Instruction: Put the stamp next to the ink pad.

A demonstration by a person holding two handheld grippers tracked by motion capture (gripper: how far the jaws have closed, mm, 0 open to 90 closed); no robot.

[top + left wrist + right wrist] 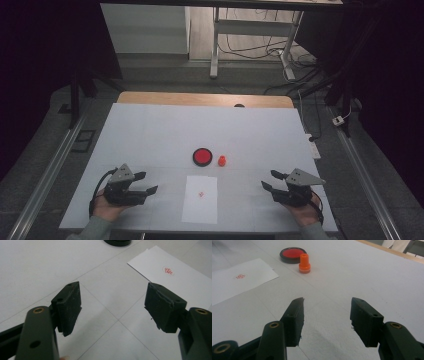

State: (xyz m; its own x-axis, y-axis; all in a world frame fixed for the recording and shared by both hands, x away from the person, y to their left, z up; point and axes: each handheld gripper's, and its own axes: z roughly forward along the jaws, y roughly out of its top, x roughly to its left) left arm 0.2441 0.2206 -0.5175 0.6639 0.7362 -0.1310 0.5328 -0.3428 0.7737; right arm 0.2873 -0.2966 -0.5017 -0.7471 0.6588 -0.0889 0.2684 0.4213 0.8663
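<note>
The work on the table is stamping: an orange stamp [222, 160] stands upright just right of centre in the high view, just beside a round black ink pad [202, 156] with a red face, and a white sheet of paper [200, 199] lies below them toward the bottom middle, already bearing a small red stamp mark [201, 194]. Both grippers rest low near the bottom edge, well apart from these things: the left gripper [148, 183] at lower left and the right gripper [270, 180] at lower right, each with its jaws spread and nothing between them. In the right gripper view the stamp [304, 263] sits in the upper left, ahead of the open jaws, with the ink pad [292, 254] just behind it. If another impression is wanted, the right gripper looks the better placed to take the stamp; it should close on the narrower upper handle, squarely and upright, so the stamp does not tip toward the pad. The left gripper, whose view shows the paper [175, 282] at upper right, could steady the sheet by a bare corner, clear of the red mark [168, 270].
</note>
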